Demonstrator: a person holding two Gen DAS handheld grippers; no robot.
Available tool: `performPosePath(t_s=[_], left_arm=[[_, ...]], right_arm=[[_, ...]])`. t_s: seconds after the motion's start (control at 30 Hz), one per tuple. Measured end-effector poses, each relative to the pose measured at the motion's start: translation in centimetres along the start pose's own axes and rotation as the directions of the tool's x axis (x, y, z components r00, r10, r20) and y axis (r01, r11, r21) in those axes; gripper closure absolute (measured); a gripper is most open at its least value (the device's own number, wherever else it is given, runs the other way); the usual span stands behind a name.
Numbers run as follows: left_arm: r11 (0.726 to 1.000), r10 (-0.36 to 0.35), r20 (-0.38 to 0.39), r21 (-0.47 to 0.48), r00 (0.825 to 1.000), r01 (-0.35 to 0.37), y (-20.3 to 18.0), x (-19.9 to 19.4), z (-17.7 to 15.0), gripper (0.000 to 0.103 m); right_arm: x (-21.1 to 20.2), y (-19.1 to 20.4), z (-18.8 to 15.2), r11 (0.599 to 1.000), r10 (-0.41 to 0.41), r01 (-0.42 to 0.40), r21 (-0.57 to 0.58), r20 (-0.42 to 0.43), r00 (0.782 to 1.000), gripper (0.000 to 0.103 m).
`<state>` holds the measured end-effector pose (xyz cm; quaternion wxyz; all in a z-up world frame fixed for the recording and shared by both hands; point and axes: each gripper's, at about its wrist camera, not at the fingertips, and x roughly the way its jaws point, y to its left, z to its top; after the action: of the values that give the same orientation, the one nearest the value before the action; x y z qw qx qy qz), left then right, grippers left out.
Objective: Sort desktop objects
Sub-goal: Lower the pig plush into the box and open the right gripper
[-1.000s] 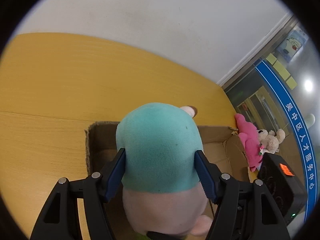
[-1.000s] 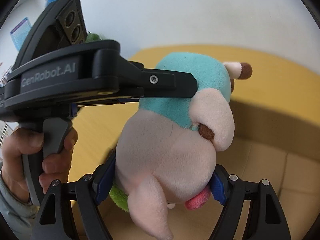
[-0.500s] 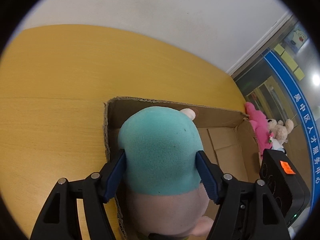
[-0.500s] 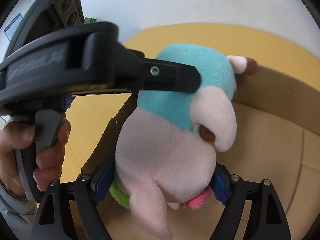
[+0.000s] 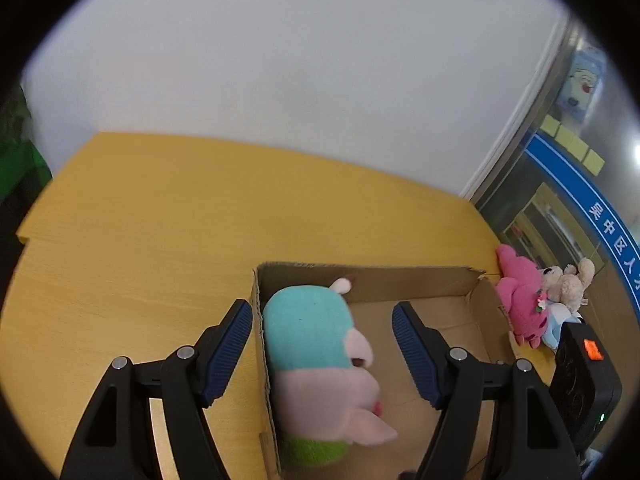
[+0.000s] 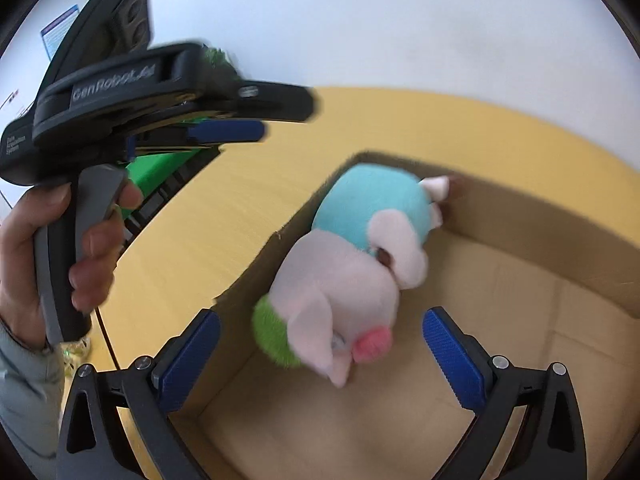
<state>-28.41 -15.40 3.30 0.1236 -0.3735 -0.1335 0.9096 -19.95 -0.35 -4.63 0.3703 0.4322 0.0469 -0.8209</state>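
Plush toy (image 5: 316,356) in cardboard box (image 5: 404,278); L gripper (image 5: 322,344) & R gripper (image 6: 320,354) jaws apart.

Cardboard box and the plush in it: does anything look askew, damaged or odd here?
Mostly fine. The teal-and-pink plush toy lies tipped on its side, pressed against the left wall of the cardboard box. That wall's top edge looks slightly ragged. Both grippers, left and right, are open.

"GenRobot.AI" is printed in white on the black body of the left gripper (image 6: 224,128) — slightly blurred. White Chinese characters are carried on a blue band (image 5: 612,240) on the glass — "中区人" readable.
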Motion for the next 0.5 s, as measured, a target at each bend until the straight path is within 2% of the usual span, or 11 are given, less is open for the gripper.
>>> performPosePath(t_s=[0.07,0.1,0.17,0.2,0.23,0.27,0.3,0.33,0.37,0.43,0.5], left_arm=[[0.999,0.011,0.058,0.051,0.998,-0.014,-2.2,-3.9,-0.9,0.03],[0.996,0.019,0.085,0.081,0.996,-0.025,-3.4,-5.5,-1.4,0.03],[0.986,0.034,0.162,0.154,0.986,-0.059,-6.6,-9.3,-3.0,0.021],[0.977,0.049,0.215,0.191,0.975,-0.091,-8.3,-11.3,-4.2,0.021],[0.962,0.083,0.277,0.228,0.957,-0.149,-10.1,-13.2,-5.5,0.021],[0.942,0.116,0.346,0.259,0.931,-0.213,-12.2,-15.0,-7.2,0.02],[0.926,0.127,0.395,0.28,0.91,-0.251,-14.1,-16.1,-8.8,0.02],[0.921,0.12,0.416,0.293,0.902,-0.258,-15.4,-17.0,-10.1,0.02],[0.924,0.092,0.423,0.301,0.902,-0.236,-16.7,-17.8,-11.8,0.02],[0.946,0.05,0.428,0.27,0.902,-0.18,-18.1,-19.0,-14.4,0.019],[0.955,0.049,0.45,0.239,0.892,-0.173,-19.5,-19.9,-16.7,0.019]], right_arm=[[-3.3,0.6,-1.3,0.999,-0.031,0.031,0.013,0.04,0.999,0.0],[-5.6,-2.4,0.8,0.999,-0.04,0.039,0.022,0.059,0.997,0.0],[-8.7,-2.4,1.7,0.993,-0.11,0.106,0.045,0.115,0.987,0.0],[-10.5,-2.0,1.0,0.985,-0.172,0.165,0.055,0.154,0.973,0.0],[-12.5,-2.5,1.1,0.971,-0.239,0.23,0.07,0.193,0.951,0.0],[-14.4,-2.2,0.0,0.955,-0.297,0.283,0.09,0.23,0.927,0.0],[-16.1,-1.7,-1.2,0.947,-0.319,0.301,0.109,0.261,0.911,0.0],[-17.5,-0.9,-2.4,0.944,-0.329,0.305,0.125,0.284,0.901,0.0],[-18.6,-0.8,-2.5,0.939,-0.342,0.314,0.139,0.295,0.892,0.0],[-20.5,0.2,-4.4,0.926,-0.376,0.345,0.152,0.308,0.874,0.0],[-21.8,1.0,-6.8,0.911,-0.413,0.383,0.153,0.317,0.854,0.0]])
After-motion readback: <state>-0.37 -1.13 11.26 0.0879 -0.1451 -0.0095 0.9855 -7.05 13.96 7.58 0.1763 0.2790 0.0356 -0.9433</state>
